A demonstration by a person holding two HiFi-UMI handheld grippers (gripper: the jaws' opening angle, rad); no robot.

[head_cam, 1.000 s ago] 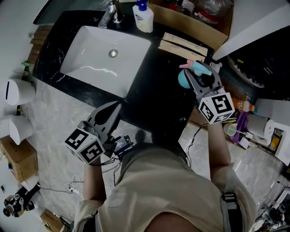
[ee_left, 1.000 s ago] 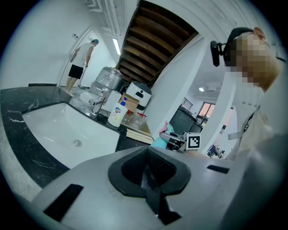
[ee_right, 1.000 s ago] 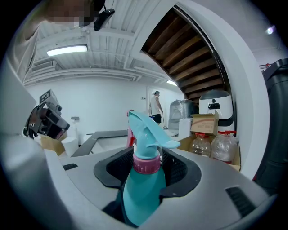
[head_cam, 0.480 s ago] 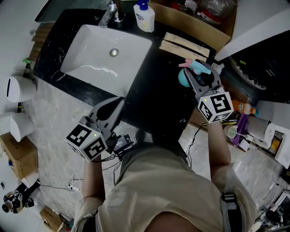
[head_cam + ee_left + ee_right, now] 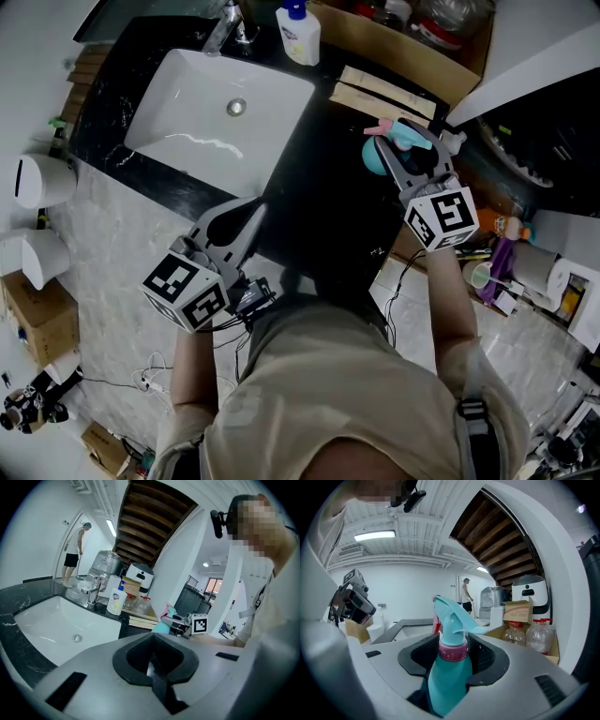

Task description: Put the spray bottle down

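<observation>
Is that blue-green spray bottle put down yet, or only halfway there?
Done: nothing I can confirm. In hand: the right gripper is shut on the spray bottle, over the black counter beside the sink; whether its base touches, I cannot tell. Left to do: set it down and open the jaws. The left gripper is shut and empty.

spray bottle (image 5: 449, 667) | teal, pink collar | upright | above dark counter (image 5: 323, 178)

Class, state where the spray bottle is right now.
In the head view the spray bottle is right of the sink, over the black counter, clamped in the right hand-held gripper.
</observation>
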